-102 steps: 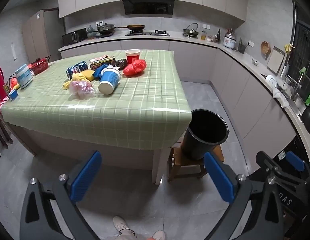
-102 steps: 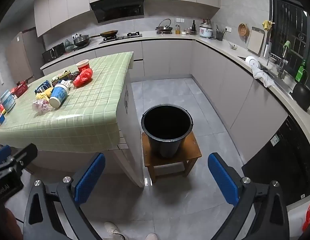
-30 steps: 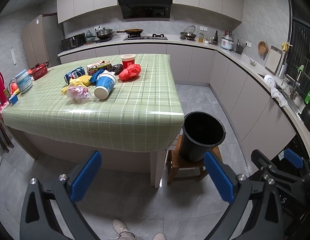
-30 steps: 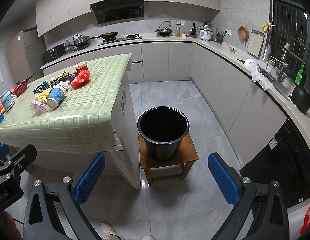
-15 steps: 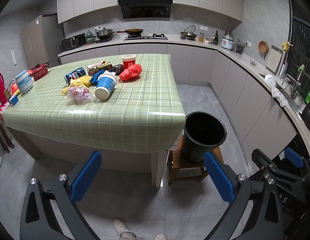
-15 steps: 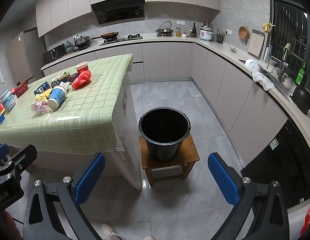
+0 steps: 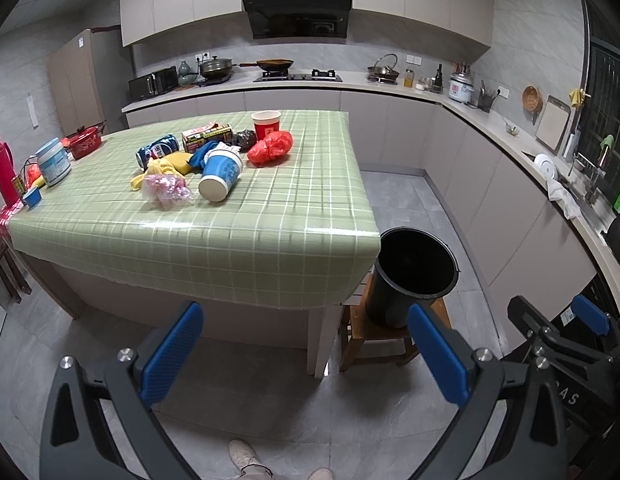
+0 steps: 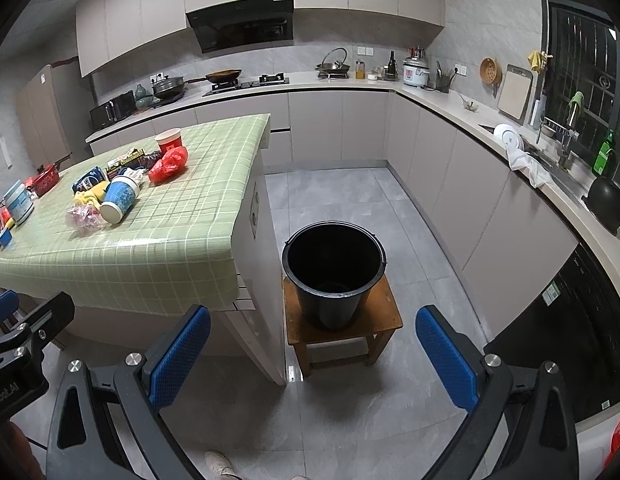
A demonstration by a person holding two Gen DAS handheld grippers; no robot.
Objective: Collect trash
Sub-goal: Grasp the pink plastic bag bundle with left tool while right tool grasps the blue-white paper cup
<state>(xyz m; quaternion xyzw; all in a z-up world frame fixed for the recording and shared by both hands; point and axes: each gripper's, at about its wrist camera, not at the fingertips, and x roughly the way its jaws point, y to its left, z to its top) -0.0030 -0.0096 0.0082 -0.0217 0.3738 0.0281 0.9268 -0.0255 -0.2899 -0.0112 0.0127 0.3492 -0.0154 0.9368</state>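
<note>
left wrist view: the left gripper (image 7: pixel 305 354) is spread wide with nothing between its blue padded fingers (image 7: pixel 171 352), held above grey floor tiles. ahead of the fingers, well apart, stands a table with a green checked plastic cloth (image 7: pixel 213 240). on its far half lies a heap of trash: a blue and white paper cup on its side (image 7: pixel 221 174), a crumpled pink plastic wrapper (image 7: pixel 165 190) just beside it, a yellow rag (image 7: pixel 165 166), a blue drink can (image 7: pixel 157 150), a red plastic bag (image 7: pixel 269 147) and an upright red paper cup (image 7: pixel 265 123). ahead of the right finger a round black plastic bucket (image 7: pixel 414 276) sits on a small brown wooden stool (image 7: pixel 360 330), beside the table's corner.

right wrist view: the right gripper (image 8: pixel 312 354) is likewise released, fingers (image 8: pixel 446 360) wide apart and empty. the black bucket (image 8: pixel 334 272) on the stool (image 8: pixel 386 312) lies straight ahead between the fingers. the table (image 8: pixel 149 248) and its trash lie ahead beyond the left finger.
</note>
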